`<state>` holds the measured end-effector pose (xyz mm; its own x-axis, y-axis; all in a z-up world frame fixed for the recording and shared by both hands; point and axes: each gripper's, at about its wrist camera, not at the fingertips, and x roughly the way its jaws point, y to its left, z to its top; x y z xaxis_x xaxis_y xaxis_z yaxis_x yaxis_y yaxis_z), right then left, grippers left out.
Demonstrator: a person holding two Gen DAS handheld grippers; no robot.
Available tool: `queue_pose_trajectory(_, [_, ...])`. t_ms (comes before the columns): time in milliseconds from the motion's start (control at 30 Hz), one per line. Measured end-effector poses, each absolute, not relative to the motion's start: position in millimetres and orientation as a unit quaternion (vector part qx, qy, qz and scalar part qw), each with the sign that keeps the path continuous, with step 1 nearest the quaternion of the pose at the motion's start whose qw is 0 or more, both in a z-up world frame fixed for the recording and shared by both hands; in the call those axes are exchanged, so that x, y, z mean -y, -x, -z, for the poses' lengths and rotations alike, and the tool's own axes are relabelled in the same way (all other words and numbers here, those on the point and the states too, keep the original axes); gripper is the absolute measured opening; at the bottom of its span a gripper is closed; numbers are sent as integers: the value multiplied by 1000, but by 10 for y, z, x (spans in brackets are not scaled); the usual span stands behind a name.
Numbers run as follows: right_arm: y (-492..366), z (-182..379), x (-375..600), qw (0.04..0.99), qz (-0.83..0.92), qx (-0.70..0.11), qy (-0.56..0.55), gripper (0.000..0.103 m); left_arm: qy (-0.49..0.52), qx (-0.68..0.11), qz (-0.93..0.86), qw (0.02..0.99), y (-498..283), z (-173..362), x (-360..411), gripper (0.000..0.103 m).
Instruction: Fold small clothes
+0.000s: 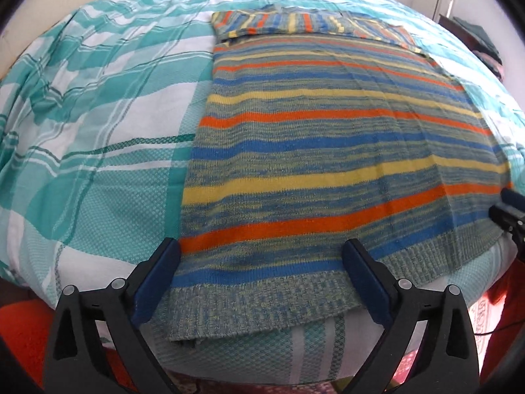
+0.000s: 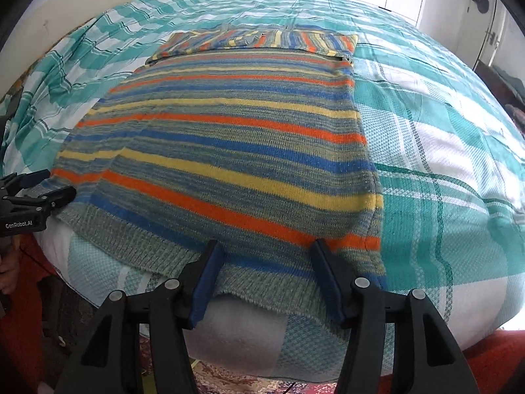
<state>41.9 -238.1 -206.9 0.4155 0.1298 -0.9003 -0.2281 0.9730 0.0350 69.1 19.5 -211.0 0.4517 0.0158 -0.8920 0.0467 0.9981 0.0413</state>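
Surface: bed covered by a teal-and-white checked woven bedspread [image 1: 98, 124], wrinkled toward its far left side.
Garment: striped knitted sweater in grey-green, blue, yellow and orange [image 1: 328, 138], lying flat on the bedspread, its ribbed hem [image 1: 262, 298] at the near edge of the bed, slightly overhanging.
Sleeves: both folded in across the far end of the sweater, forming a band with stripes running the other way [image 2: 256, 41].
Left gripper [image 1: 262, 256]: black frame with blue pads, jaws spread wide and released, straddling the near left corner of the hem; left pad [image 1: 157, 272] just off the sweater's edge over the bedspread, right pad over the knit. Nothing gripped.
Right gripper [image 2: 267, 262]: jaws about half apart, straddling the hem near the right corner; the ribbed edge lies between the pads; whether they press on it, I cannot tell.
Floor: patterned red rug [image 2: 229, 381] below the bed edge.
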Motion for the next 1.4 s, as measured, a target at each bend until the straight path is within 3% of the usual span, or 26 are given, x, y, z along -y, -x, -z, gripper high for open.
queue_pose_trajectory(1400, [-363,2090,2337,847,-105,-515,73,58,-45,-514,-2,857,-672,2153,-172,102])
